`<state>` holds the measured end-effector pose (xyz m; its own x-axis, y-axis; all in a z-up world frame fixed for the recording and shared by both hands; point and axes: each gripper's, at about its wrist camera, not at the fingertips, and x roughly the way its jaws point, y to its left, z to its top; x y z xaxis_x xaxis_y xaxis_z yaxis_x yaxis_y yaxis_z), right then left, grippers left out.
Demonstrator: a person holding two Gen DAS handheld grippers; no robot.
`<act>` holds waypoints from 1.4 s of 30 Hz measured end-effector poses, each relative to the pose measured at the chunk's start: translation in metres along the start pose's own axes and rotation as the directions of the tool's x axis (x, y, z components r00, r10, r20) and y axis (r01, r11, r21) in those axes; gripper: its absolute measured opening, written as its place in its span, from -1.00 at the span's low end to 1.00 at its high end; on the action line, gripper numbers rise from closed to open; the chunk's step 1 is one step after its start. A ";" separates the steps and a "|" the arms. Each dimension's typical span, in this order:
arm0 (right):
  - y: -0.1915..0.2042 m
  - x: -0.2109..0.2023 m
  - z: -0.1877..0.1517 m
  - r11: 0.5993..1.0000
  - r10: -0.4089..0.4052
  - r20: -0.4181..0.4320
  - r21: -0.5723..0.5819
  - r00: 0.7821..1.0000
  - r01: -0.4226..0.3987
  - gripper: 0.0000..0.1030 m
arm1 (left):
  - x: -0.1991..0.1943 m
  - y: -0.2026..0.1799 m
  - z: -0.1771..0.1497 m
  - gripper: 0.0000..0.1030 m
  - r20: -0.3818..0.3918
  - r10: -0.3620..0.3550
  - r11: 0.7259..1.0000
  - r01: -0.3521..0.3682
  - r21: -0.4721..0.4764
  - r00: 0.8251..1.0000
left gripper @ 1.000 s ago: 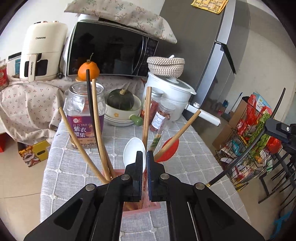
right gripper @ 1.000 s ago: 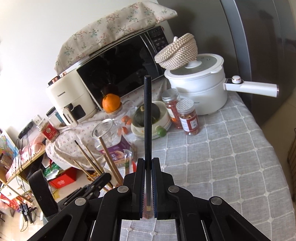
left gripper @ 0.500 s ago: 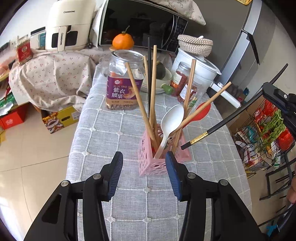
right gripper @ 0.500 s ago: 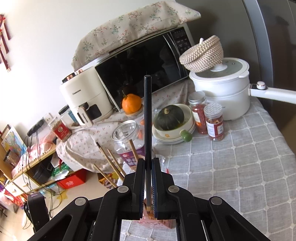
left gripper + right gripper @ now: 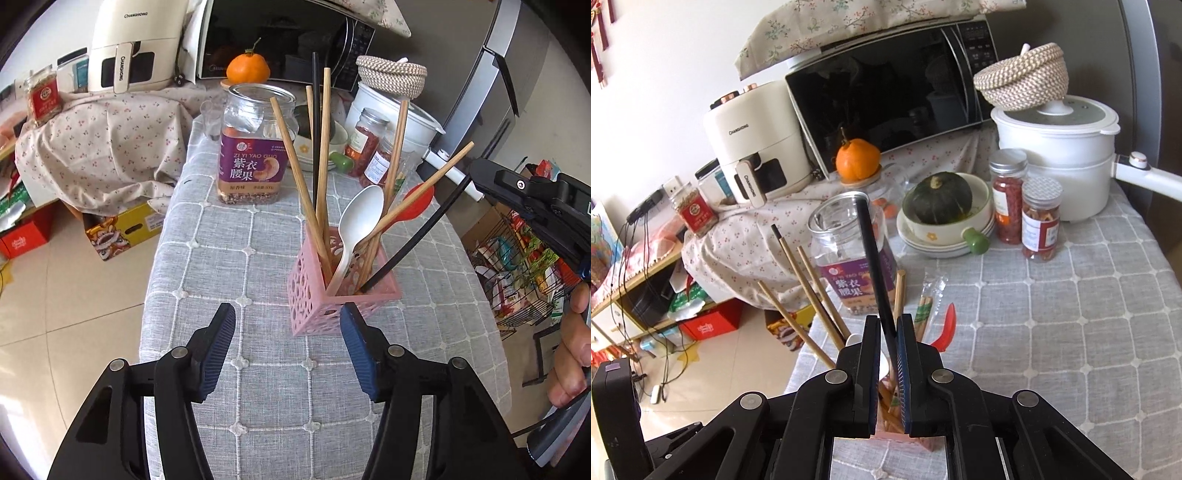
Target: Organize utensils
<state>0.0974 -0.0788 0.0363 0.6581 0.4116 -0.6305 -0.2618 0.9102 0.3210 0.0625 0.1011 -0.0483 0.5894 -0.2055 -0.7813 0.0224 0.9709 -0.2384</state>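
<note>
Right gripper (image 5: pixel 888 334): jaws opening, black chopstick (image 5: pixel 875 266) loose between them, tip inside pink holder (image 5: pixel 314 295). Left gripper (image 5: pixel 288 325): opening, empty, before holder. Risk: chopstick leans outward; release may tip light holder.

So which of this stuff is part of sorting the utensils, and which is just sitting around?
Part of the job:
pink holder
black chopstick, dropping in as the right gripper jaws open
wooden chopsticks
white spoon
red spoon

Just sitting around:
nut jar
orange
squash
pot
microwave
</note>
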 end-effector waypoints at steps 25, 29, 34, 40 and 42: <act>-0.057 -0.101 -0.059 0.950 -0.306 -0.031 -0.072 0.952 0.303 0.99 | -0.055 -0.088 -0.037 1.00 0.103 0.143 0.979 -0.155 0.129 0.984; -0.063 -0.105 -0.068 0.932 -0.352 -0.031 -0.100 0.936 0.347 0.99 | -0.058 -0.100 -0.040 1.00 0.127 0.150 0.976 -0.167 0.139 0.981; -0.067 -0.105 -0.070 0.924 -0.371 -0.033 -0.111 0.928 0.366 0.99 | -0.060 -0.109 -0.038 1.00 0.150 0.156 0.974 -0.178 0.143 0.976; -0.070 -0.102 -0.071 0.925 -0.372 -0.050 -0.108 0.927 0.366 0.99 | -0.062 -0.112 -0.036 1.00 0.163 0.155 0.974 -0.178 0.140 0.974; -0.071 -0.101 -0.071 0.925 -0.371 -0.056 -0.105 0.927 0.364 0.99 | -0.062 -0.110 -0.036 1.00 0.165 0.157 0.974 -0.180 0.137 0.974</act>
<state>-0.0002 -0.1814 0.0269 0.6676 0.0462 -0.7431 -0.0767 0.9970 -0.0070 -0.0052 0.0023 0.0054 0.7107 -0.0276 -0.7030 0.0262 0.9996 -0.0127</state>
